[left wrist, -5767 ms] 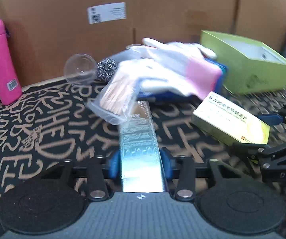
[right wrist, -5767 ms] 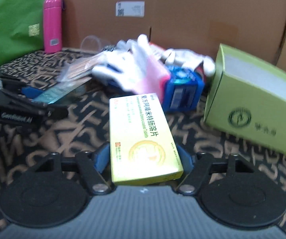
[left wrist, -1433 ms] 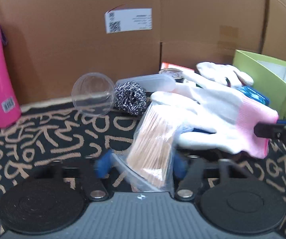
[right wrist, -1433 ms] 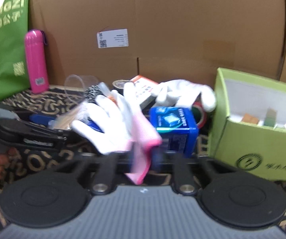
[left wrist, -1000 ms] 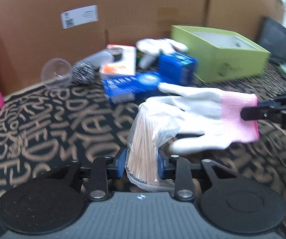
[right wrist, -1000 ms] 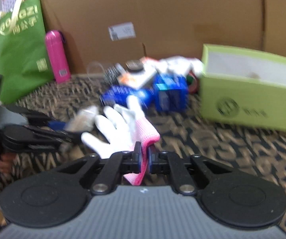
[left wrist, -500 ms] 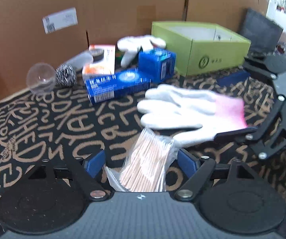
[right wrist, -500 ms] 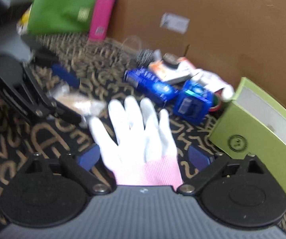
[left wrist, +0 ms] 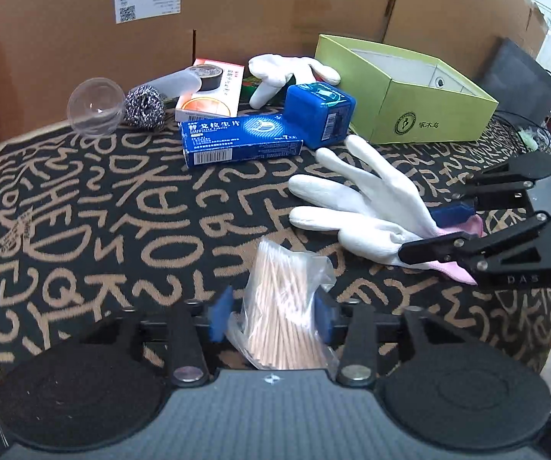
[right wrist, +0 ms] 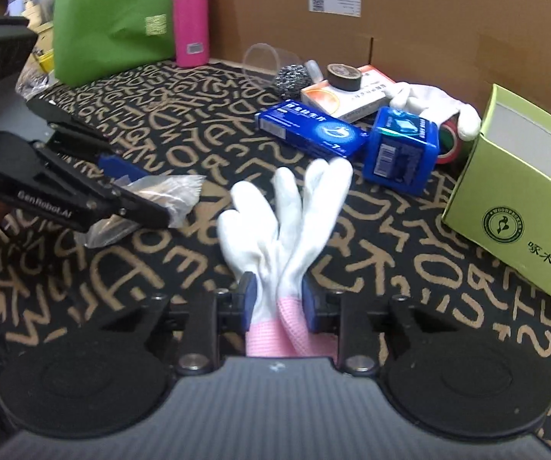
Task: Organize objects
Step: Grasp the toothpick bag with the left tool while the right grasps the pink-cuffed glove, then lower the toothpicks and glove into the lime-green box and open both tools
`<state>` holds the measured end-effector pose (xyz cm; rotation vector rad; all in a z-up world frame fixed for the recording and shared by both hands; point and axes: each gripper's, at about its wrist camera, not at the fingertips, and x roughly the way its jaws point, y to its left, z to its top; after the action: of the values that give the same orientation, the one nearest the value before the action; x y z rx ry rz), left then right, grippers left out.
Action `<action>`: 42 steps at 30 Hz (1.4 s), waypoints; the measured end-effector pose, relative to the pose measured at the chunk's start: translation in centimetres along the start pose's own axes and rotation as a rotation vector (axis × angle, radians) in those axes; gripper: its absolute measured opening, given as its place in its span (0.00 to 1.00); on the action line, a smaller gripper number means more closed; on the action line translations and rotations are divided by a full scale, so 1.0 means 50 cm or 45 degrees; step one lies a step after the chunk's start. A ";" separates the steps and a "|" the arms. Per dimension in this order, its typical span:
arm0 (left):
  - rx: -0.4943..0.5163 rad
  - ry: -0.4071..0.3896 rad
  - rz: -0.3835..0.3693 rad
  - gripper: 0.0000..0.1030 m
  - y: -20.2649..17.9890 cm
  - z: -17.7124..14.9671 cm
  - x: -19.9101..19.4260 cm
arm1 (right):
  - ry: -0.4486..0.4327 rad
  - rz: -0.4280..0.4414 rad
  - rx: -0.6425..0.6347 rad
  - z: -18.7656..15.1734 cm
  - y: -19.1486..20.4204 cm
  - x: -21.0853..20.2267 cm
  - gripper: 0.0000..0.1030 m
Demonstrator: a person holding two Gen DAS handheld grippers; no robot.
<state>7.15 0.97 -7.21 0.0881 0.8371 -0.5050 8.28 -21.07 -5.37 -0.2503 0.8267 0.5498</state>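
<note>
My left gripper (left wrist: 271, 316) has its blue pads on both sides of a clear bag of wooden sticks (left wrist: 281, 306) that lies on the patterned cloth; the pads look closed against the bag. It also shows in the right wrist view (right wrist: 153, 199). My right gripper (right wrist: 277, 301) is shut on the pink cuff of a white glove (right wrist: 287, 214), whose fingers lie flat on the cloth. The glove (left wrist: 367, 211) and the right gripper (left wrist: 451, 230) show in the left wrist view.
A green box (left wrist: 402, 92) stands at the back right. Near it lie blue boxes (left wrist: 241, 138), a second white glove (left wrist: 287, 73), an orange-white box (left wrist: 210, 92), a steel scourer (left wrist: 143, 105) and a clear cup (left wrist: 93, 107). A pink bottle (right wrist: 191, 15) and green bag (right wrist: 110, 15) stand by the cardboard wall.
Both grippers carried their items from the pile toward the near side, opened half a second ago, and now their pads have closed in again around the bag and the glove's cuff.
</note>
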 end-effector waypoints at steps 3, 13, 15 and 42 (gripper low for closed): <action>0.032 0.003 0.010 0.57 -0.009 -0.003 -0.001 | 0.003 -0.027 -0.070 0.005 0.019 -0.003 0.53; 0.119 -0.004 0.014 0.28 -0.025 0.004 0.006 | -0.008 -0.068 -0.016 0.001 0.021 0.005 0.13; 0.108 -0.015 0.010 0.27 -0.034 0.007 0.003 | -0.030 -0.081 -0.001 -0.003 0.018 -0.006 0.11; 0.083 -0.390 0.023 0.27 -0.279 0.449 0.206 | -0.485 -0.606 0.617 0.052 -0.436 -0.213 0.11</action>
<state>21.91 -21.39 2.07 0.0756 0.5202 -0.5135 16.12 -42.00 4.37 0.1054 0.4817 -0.0609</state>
